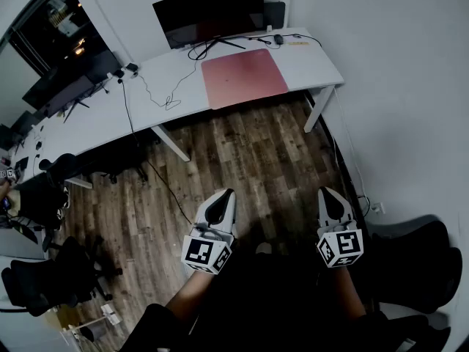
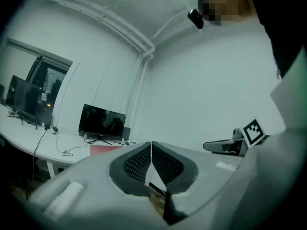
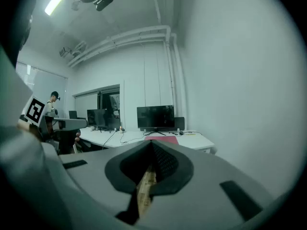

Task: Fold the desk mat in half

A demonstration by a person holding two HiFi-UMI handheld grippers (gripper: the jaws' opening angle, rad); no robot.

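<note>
A pink desk mat [image 1: 244, 78] lies flat on the white desk [image 1: 315, 63] at the far end of the room, in front of a black monitor [image 1: 209, 13]. Far from it, over the wooden floor, my left gripper [image 1: 221, 199] and right gripper [image 1: 329, 194] are held low near my body, both shut and empty. In the left gripper view the mat [image 2: 103, 149] shows as a thin red strip beyond the closed left gripper [image 2: 151, 145]. The right gripper view shows the mat [image 3: 162, 139] past the closed right gripper [image 3: 152, 145].
Cables [image 1: 167, 94] trail across the desk left of the mat. A mouse [image 1: 278, 39] sits behind the mat. More monitors [image 1: 69, 90] stand along the long desk at left. Black office chairs [image 1: 44, 270] stand on the floor at left. A white wall closes off the right side.
</note>
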